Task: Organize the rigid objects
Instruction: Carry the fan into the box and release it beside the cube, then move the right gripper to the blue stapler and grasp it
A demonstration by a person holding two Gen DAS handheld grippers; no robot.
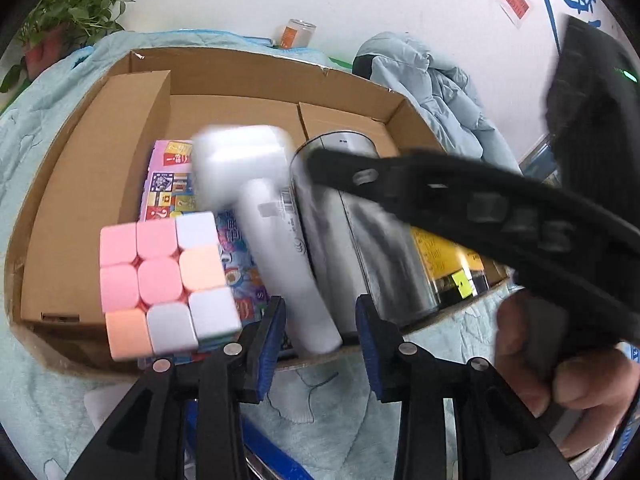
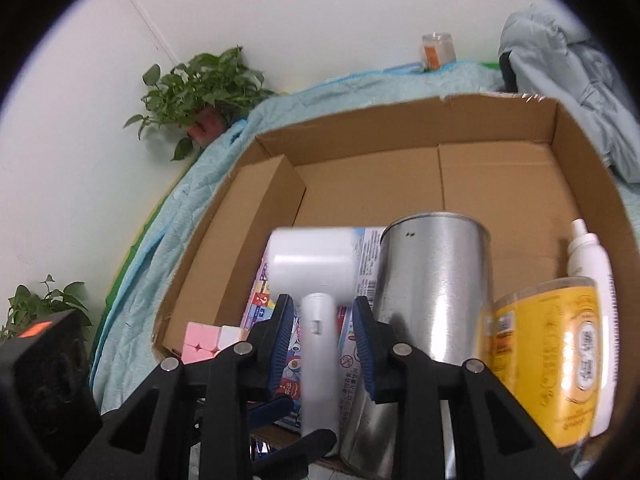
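A white hair dryer [image 2: 310, 264] hangs tilted over the open cardboard box [image 2: 500, 184], blurred, its head away from me. My right gripper [image 2: 322, 300] is shut on its handle. In the left wrist view the handle's end [image 1: 316, 320] lies between the fingers of my left gripper [image 1: 320, 300], which is open, with slim gaps on both sides. The right gripper's finger [image 1: 440, 196] crosses above a silver tin [image 1: 360, 240]. A pastel puzzle cube [image 1: 168, 280] sits in the box's near left corner, left of my left finger.
The box also holds a colourful game box [image 1: 168, 184], a yellow-labelled jar [image 2: 556, 360] and a white spray bottle [image 2: 588, 264]. It rests on a light blue quilt [image 1: 40, 128]. A padded jacket [image 1: 432, 80], potted plants [image 2: 200, 88] and an orange-labelled jar [image 1: 296, 34] lie behind. A hand [image 1: 560, 368] holds the right gripper.
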